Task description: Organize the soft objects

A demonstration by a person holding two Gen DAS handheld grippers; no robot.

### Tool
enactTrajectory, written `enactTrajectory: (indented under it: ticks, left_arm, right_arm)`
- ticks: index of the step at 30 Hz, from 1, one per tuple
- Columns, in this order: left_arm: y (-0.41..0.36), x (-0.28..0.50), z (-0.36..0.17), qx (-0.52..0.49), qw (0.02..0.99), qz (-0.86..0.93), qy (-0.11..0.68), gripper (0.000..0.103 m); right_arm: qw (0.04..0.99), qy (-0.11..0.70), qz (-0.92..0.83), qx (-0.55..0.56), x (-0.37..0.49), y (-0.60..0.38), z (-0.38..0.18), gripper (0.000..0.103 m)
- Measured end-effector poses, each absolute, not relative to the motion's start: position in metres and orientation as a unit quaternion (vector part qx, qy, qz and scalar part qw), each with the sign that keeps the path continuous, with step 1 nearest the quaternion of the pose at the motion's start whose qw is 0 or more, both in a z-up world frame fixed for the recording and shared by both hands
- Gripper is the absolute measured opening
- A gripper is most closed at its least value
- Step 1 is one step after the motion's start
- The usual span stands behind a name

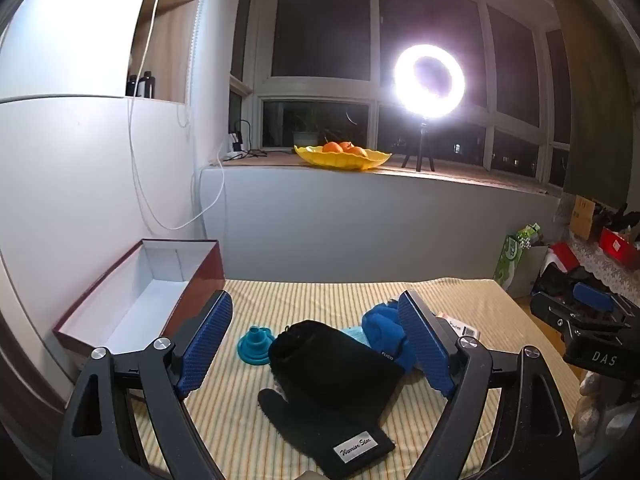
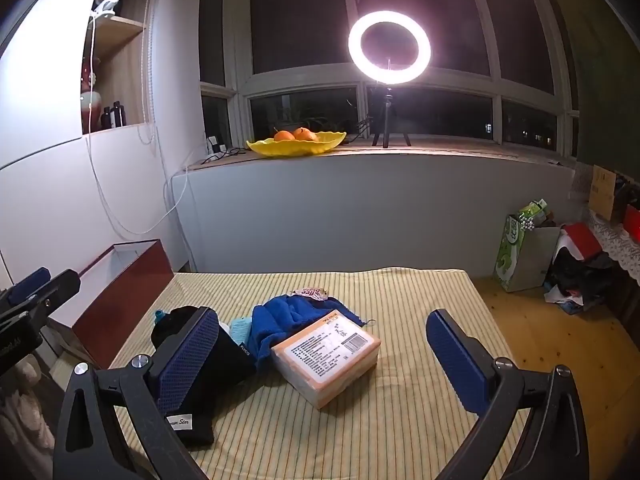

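Both tongs seen wide, nothing gripped: left tongs over black glove, right tongs over tissue pack. Blue towel lies btwn them on striped surface; open box at left edge.

Near-left part of the striped tabletop is crowded: black glove, black pouch, blue funnel and blue towel lie close together. Packaged tissue block occupies the centre. Open red box blocks the left edge. Far strip and right side of the tabletop are unobstructed.
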State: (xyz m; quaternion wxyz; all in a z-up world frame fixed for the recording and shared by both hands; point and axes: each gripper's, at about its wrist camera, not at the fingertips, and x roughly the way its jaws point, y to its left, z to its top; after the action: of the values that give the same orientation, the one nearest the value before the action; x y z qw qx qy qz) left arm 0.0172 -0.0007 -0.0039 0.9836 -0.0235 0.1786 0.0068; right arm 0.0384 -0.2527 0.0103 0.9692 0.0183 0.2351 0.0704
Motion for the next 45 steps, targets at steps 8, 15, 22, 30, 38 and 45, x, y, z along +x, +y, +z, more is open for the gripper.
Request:
enactTrajectory:
  ticks: [8, 15, 22, 30, 38, 45]
  left_arm:
    - [-0.002, 0.017, -0.005, -0.023, 0.984, 0.005, 0.179, 0.085]
    - [-0.001, 0.017, -0.007, -0.023, 0.983, 0.006, 0.183, 0.085]
    - [0.0, 0.018, -0.007, -0.025, 0.983, 0.006, 0.184, 0.085]
    - [-0.001, 0.019, -0.006, -0.024, 0.982, 0.004, 0.187, 0.085]
    - [-0.003, 0.019, -0.007, -0.021, 0.982, 0.003, 0.188, 0.085]
    - [-0.004, 0.018, -0.008, -0.022, 0.982, 0.003, 0.188, 0.085]
  right_arm:
    - [0.969, 0.236, 0.071, 0.017, 0.038, -0.251, 0.01, 0.103]
    - [0.968, 0.24, 0.074, 0.015, 0.038, -0.251, 0.005, 0.103]
    - [0.97, 0.233, 0.073, 0.014, 0.038, -0.245, 0.004, 0.103]
    - [0.967, 0.245, 0.073, 0.011, 0.039, -0.246, 0.003, 0.103]
    - [0.964, 0.253, 0.075, 0.012, 0.04, -0.247, -0.001, 0.103]
    - [0.964, 0.254, 0.074, 0.005, 0.039, -0.248, -0.002, 0.103]
